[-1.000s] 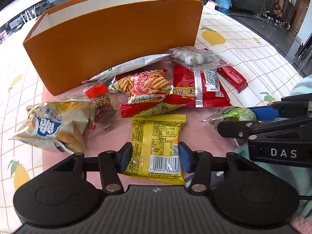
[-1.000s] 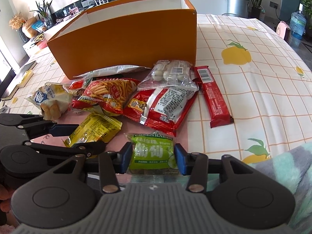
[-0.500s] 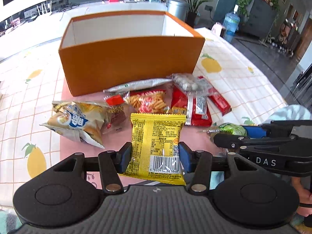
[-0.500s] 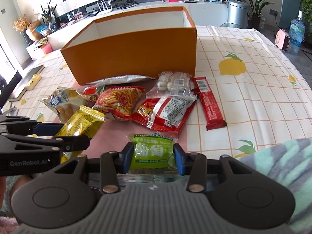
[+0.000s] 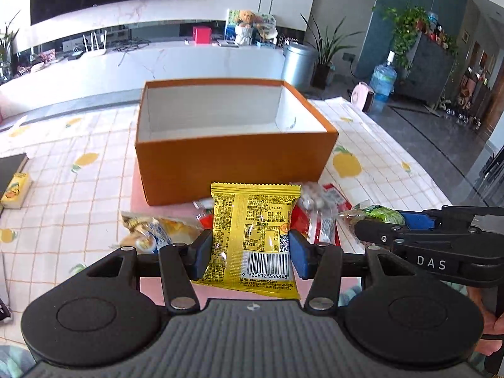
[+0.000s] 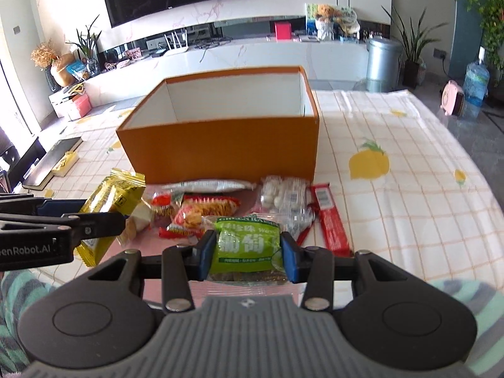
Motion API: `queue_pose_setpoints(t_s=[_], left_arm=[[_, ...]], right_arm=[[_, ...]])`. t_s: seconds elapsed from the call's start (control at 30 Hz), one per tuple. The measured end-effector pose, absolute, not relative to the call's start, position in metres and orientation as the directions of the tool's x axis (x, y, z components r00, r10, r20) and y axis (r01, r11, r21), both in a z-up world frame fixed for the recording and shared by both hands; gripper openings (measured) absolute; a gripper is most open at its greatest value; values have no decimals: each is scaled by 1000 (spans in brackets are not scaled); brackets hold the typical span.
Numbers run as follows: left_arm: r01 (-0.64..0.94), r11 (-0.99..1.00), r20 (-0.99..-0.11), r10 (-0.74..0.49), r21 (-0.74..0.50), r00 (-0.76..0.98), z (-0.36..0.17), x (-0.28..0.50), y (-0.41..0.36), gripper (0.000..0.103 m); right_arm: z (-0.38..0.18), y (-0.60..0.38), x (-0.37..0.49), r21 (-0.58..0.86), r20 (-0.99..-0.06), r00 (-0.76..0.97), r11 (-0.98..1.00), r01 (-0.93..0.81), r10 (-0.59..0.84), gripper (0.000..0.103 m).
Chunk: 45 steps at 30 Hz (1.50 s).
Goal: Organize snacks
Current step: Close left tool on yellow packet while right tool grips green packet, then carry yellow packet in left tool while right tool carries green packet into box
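My left gripper point(image 5: 250, 253) is shut on a yellow snack packet point(image 5: 253, 226) and holds it up above the table, in front of the orange box point(image 5: 233, 160). My right gripper point(image 6: 245, 255) is shut on a green snack packet point(image 6: 245, 245), also lifted. The box point(image 6: 220, 154) is open-topped with a white inside, and nothing shows in it. Several other snacks lie in front of it: a red noodle-snack bag point(image 6: 204, 212), a clear bag of white candies point(image 6: 283, 197), a long red bar point(image 6: 330, 220), a silver packet point(image 6: 208, 185).
A pale chip bag point(image 5: 154, 231) lies left of the pile on a pink mat point(image 5: 176, 212). A dark book point(image 6: 50, 163) and a small yellow carton point(image 5: 15, 189) lie at the table's left. The lemon-print tablecloth point(image 6: 393, 173) stretches right.
Both grippers have risen and pulled back from the table, each carrying its packet. The box's inside now shows from above.
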<state>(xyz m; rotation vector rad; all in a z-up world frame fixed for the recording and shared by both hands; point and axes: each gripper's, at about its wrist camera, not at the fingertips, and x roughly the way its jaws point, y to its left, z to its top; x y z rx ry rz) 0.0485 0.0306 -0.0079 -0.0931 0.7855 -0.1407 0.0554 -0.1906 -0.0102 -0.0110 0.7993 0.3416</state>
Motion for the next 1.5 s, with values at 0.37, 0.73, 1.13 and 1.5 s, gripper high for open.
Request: queue_pose_setpoints(t_s=[0.37, 0.73, 1.13, 1.5], left_arm=[[74, 993, -644, -115, -91, 756, 20, 84, 41, 58], [68, 997, -640, -81, -45, 764, 27, 134, 55, 58], [128, 991, -741, -64, 31, 669, -1, 202, 60, 58], [180, 978, -853, -6, 103, 522, -40, 245, 58, 58]], right_arm=[[28, -167, 93, 58, -632, 711, 934, -353, 308, 41], [44, -136, 162, 14, -614, 724, 922, -387, 313, 41], [14, -103, 249, -33, -692, 660, 900, -435, 293, 41], [-45, -82, 320, 105, -853, 420, 889, -445, 310, 41]])
